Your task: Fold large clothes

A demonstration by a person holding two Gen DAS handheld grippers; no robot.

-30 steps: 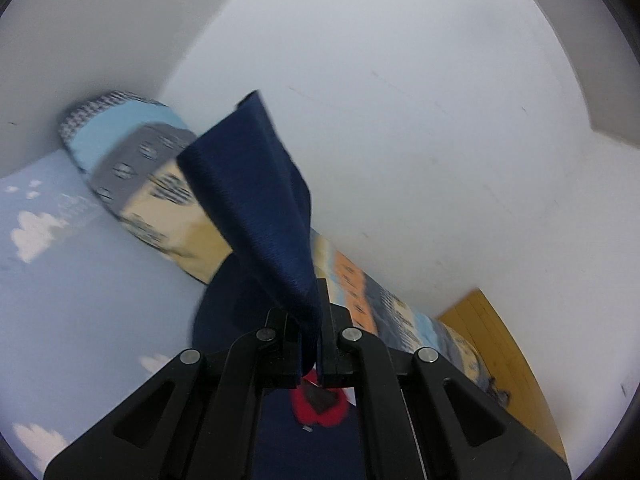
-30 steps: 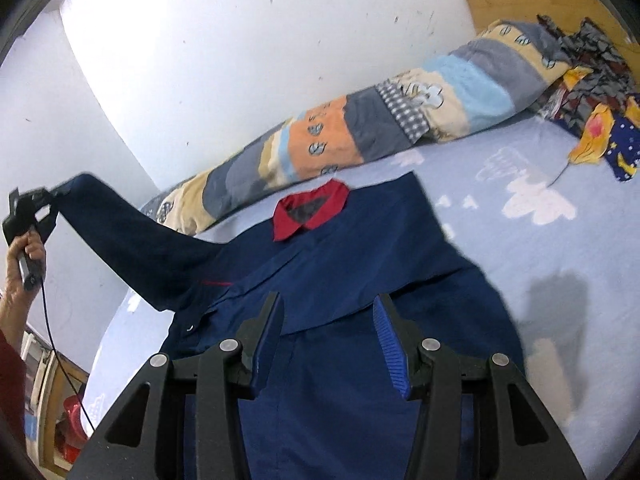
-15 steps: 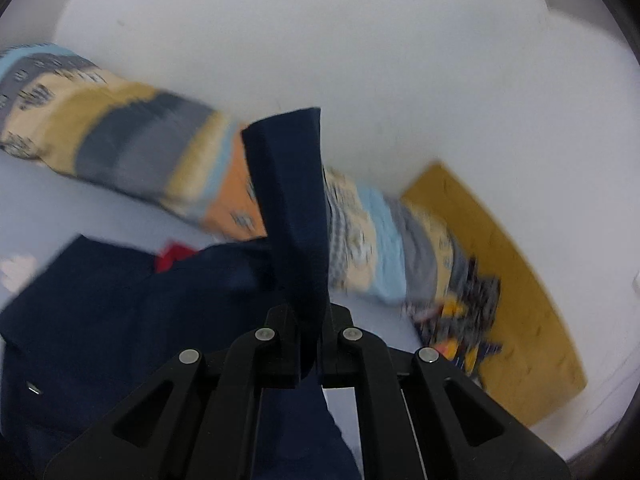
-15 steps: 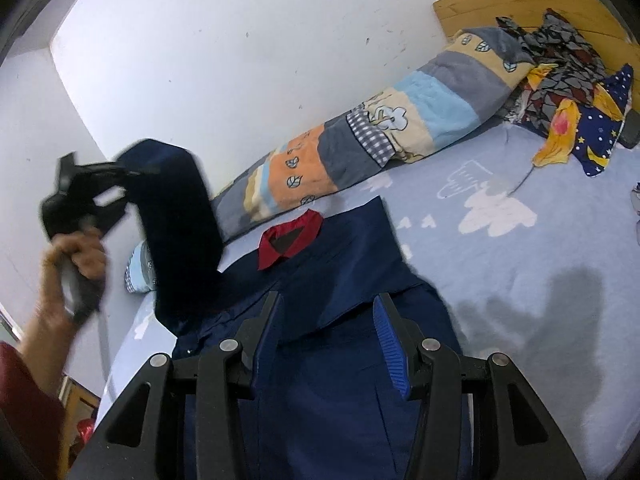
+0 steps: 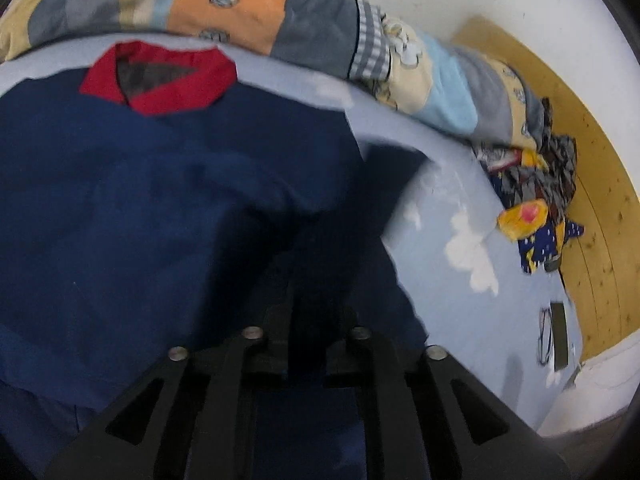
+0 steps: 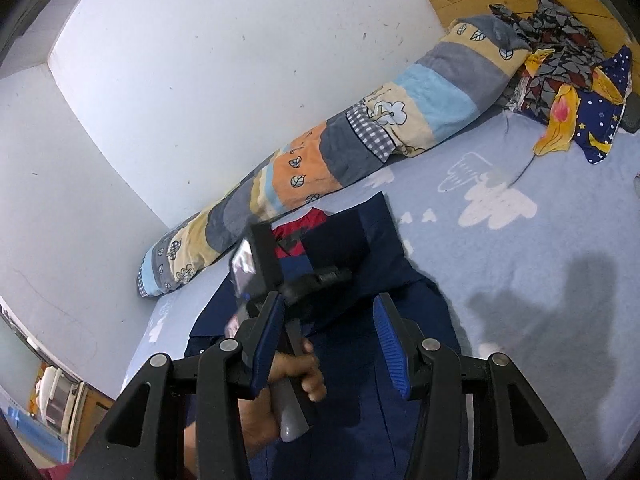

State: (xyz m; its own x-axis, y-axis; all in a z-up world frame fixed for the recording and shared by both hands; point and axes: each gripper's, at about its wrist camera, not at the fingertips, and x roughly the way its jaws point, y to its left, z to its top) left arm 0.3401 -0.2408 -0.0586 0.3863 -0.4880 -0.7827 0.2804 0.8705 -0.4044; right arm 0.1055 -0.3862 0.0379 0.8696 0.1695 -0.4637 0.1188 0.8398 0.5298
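A navy shirt (image 5: 160, 200) with a red collar (image 5: 160, 80) lies flat on the blue cloud-print bedsheet (image 5: 480, 312). My left gripper (image 5: 314, 316) points down over the shirt's right side. Its jaws are opening, with the dark sleeve (image 5: 360, 208) still running between them and lying across the shirt's body. The right wrist view shows that left gripper (image 6: 336, 274) low over the shirt (image 6: 400, 280), held by a person's hand (image 6: 296, 376). My right gripper (image 6: 328, 340) hovers open above the shirt's lower part, its blue pads (image 6: 390, 344) holding nothing.
A rolled patchwork quilt (image 6: 360, 132) lies along the white wall behind the shirt. A heap of patterned clothes (image 6: 568, 80) sits by the wooden headboard (image 5: 592, 220). A dark flat object with a cable (image 5: 558, 336) lies near the bed's edge.
The left gripper swung the raised sleeve from the far left across and down onto the shirt, and its jaws have started to part. The right gripper barely moved.
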